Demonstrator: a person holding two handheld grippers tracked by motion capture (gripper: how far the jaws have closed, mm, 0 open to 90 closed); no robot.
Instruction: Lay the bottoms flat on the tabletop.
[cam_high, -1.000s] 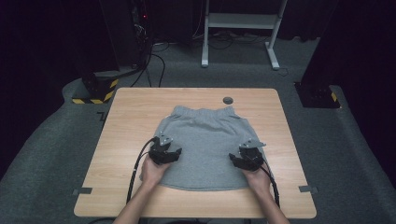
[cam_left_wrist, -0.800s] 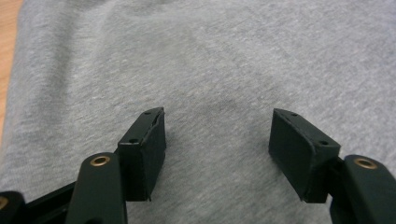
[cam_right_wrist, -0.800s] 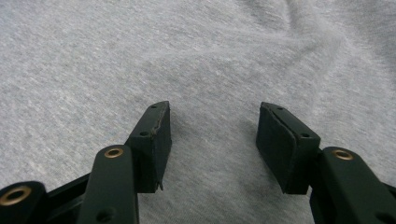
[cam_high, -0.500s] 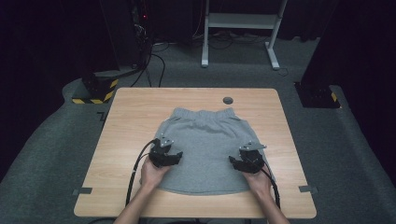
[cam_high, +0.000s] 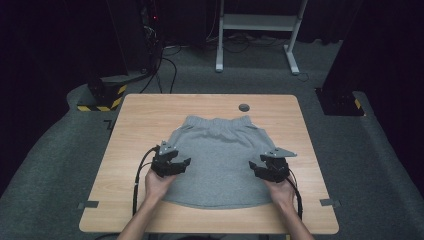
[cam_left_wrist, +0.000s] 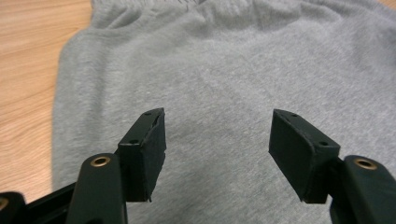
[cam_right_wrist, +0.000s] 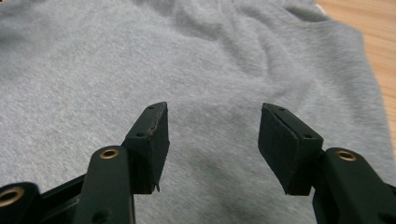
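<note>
A grey sweat garment (cam_high: 220, 150) with a gathered elastic waistband lies flat on the wooden table (cam_high: 135, 130), waistband at the far side. My left gripper (cam_high: 181, 164) hovers over its left part, and the left gripper view has its jaws (cam_left_wrist: 217, 114) open above bare grey cloth (cam_left_wrist: 224, 60). My right gripper (cam_high: 257, 169) is over the garment's right part, also open, with nothing between its pads (cam_right_wrist: 212, 106) and the fabric (cam_right_wrist: 140, 56) wrinkled just beyond. A hand holds each gripper from the near edge.
A small dark round disc (cam_high: 243, 107) sits on the table beyond the waistband. Tape marks (cam_high: 88, 204) lie near the front corners. Past the table stand a white frame (cam_high: 257, 22), dark stands and a yellow-black striped base (cam_high: 100, 102).
The left gripper has shifted slightly and risen a little over the garment. The right gripper has stayed where it was. The garment has not moved.
</note>
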